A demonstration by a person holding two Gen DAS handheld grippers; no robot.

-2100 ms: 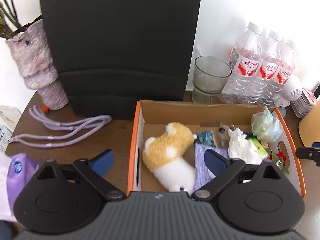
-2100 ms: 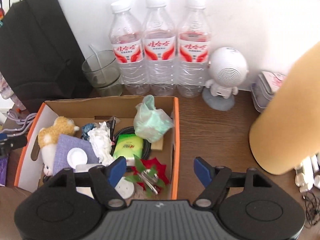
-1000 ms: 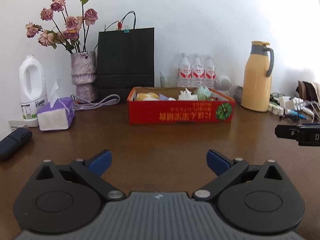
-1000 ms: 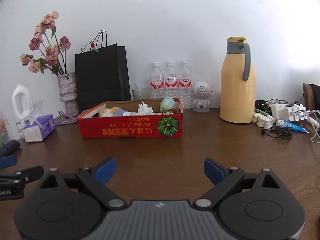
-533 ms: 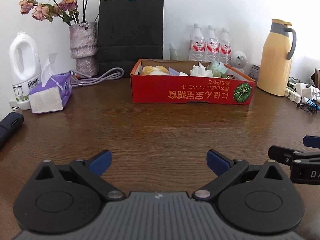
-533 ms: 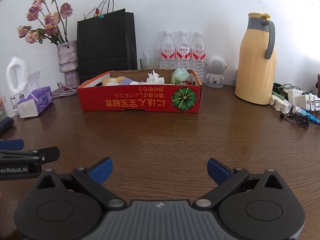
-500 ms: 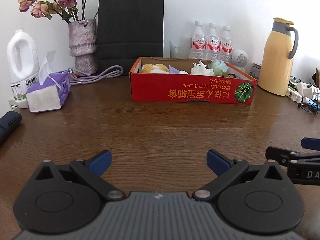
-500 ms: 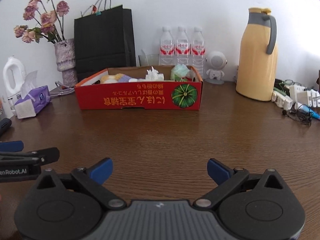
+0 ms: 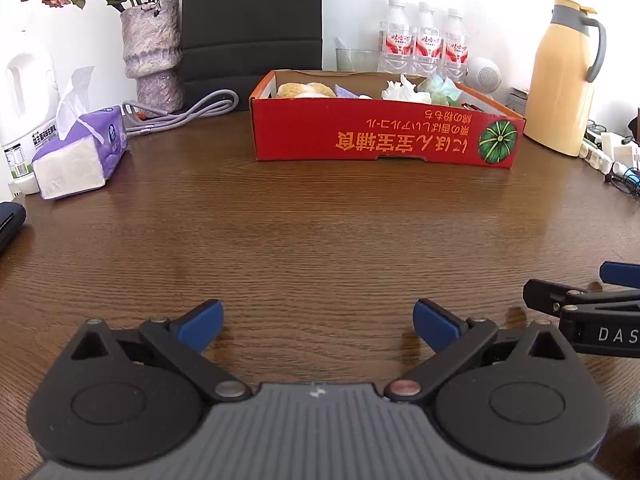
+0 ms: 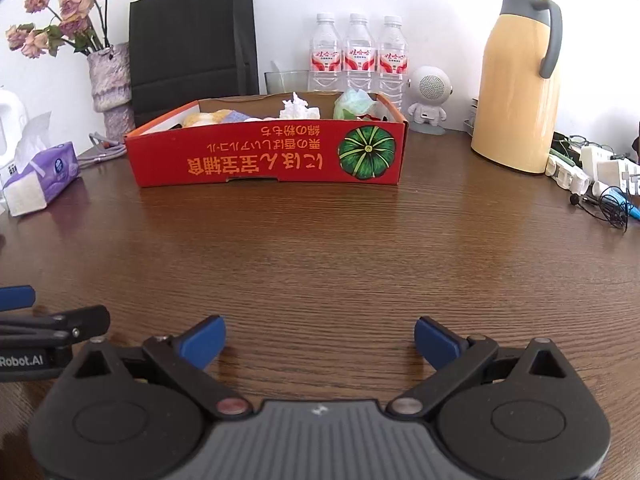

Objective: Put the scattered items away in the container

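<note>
A red cardboard box (image 9: 384, 136) stands at the back of the brown table, also in the right wrist view (image 10: 264, 160). In it lie a yellow plush toy (image 9: 306, 89), crumpled white tissue (image 9: 402, 90), a pale green bag (image 9: 440, 89) and other small items. My left gripper (image 9: 318, 322) is open and empty, low over the table, well in front of the box. My right gripper (image 10: 320, 338) is open and empty, beside the left one. Each gripper shows at the edge of the other's view.
A purple tissue pack (image 9: 80, 152), white jug (image 9: 24, 92), vase of roses (image 9: 152, 56), black bag (image 9: 252, 20) and grey cord (image 9: 188, 114) are at left and back. Water bottles (image 10: 352, 56), a white speaker (image 10: 430, 98), yellow thermos (image 10: 520, 80) and plugs and cables (image 10: 592, 176) are at right.
Both grippers have drawn back from above the box to low over the table in front of it, then edged slightly closer. Both stay open and empty.
</note>
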